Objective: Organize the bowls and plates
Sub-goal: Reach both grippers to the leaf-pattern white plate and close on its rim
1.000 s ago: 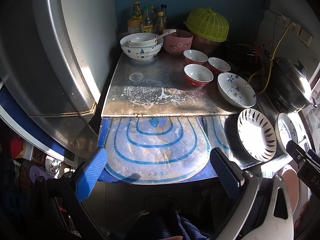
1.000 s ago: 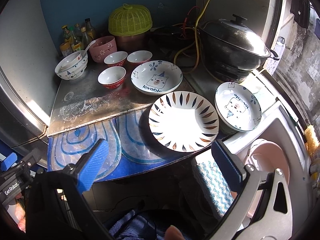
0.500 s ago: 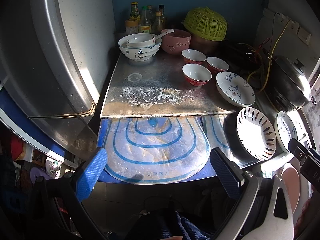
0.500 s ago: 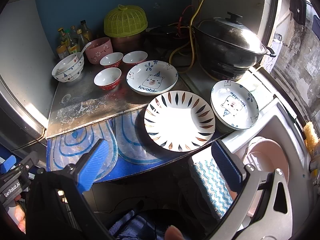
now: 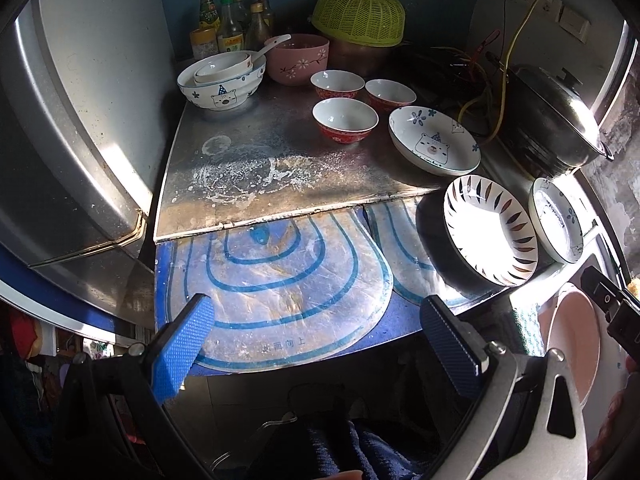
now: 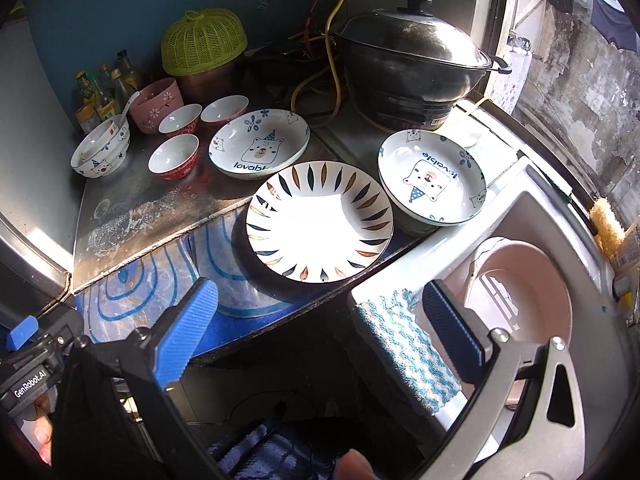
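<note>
A leaf-pattern plate (image 6: 318,220) (image 5: 490,230) lies at the counter's front right. Two bear plates flank it: one (image 6: 259,148) (image 5: 434,145) behind on the steel sheet, one (image 6: 432,176) (image 5: 556,218) to its right. Three small red bowls (image 5: 345,119) (image 6: 174,156) stand behind. At the back left a bear bowl (image 5: 222,86) (image 6: 102,152) holds a smaller bowl, beside a pink bowl (image 5: 297,58) with a spoon. My left gripper (image 5: 316,340) is open, empty, before the blue mat. My right gripper (image 6: 320,320) is open, empty, short of the leaf plate.
A lidded black wok (image 6: 412,60) sits at the back right with cables (image 6: 336,40) behind it. A yellow mesh cover (image 5: 360,14) and bottles (image 5: 234,24) line the back wall. A sink (image 6: 520,240) with a pink basin (image 6: 520,304) and a striped cloth (image 6: 404,344) lies right. A fridge (image 5: 72,120) stands left.
Both grippers have moved slightly closer to the counter, so the dishes look larger. The right view has swung a little left toward the plates. No dish has moved.
</note>
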